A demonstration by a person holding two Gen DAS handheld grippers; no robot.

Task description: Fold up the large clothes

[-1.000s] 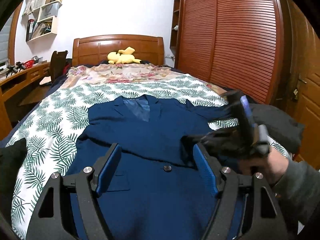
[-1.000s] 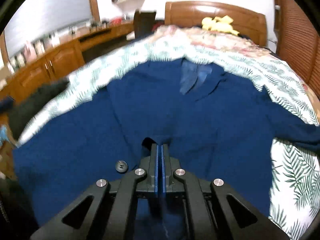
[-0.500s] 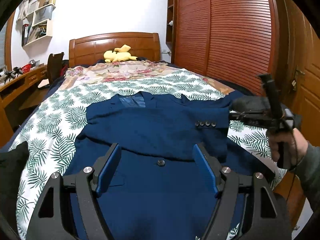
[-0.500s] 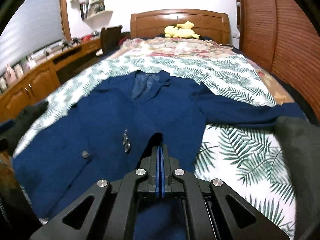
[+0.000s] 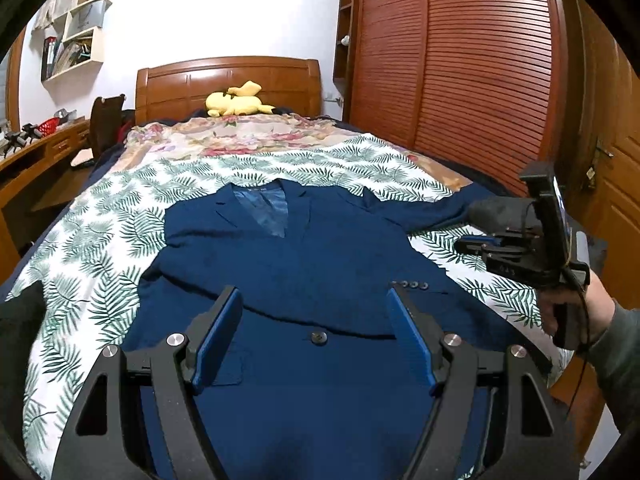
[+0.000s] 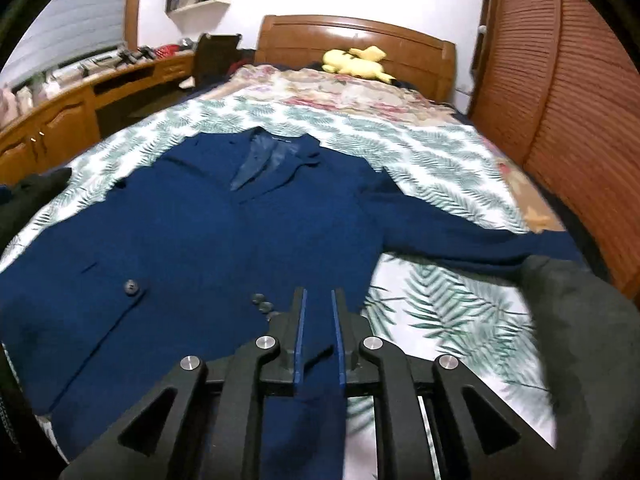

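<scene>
A navy blue suit jacket (image 5: 304, 264) lies face up on the bed, collar toward the headboard; it also shows in the right wrist view (image 6: 208, 240). One sleeve is folded across its front, its cuff buttons (image 5: 408, 284) showing. The other sleeve (image 6: 472, 236) stretches to the right. My left gripper (image 5: 316, 300) is open and empty, above the jacket's lower front. My right gripper (image 6: 318, 296) has its jaws a little apart above the jacket's right edge; it also shows in the left wrist view (image 5: 472, 244), at the bed's right side.
The bed has a leaf-print cover (image 5: 100, 248) and a wooden headboard (image 5: 228, 80) with a yellow plush toy (image 5: 236, 100). A dark grey garment (image 6: 580, 320) lies at the bed's right edge. A wooden desk (image 6: 60, 120) stands left, a slatted wardrobe (image 5: 480, 60) right.
My right gripper was shut on the sleeve cuff and carried it across the jacket; it has now opened slightly, left the sleeve lying there, and drawn back right. The left gripper stayed open.
</scene>
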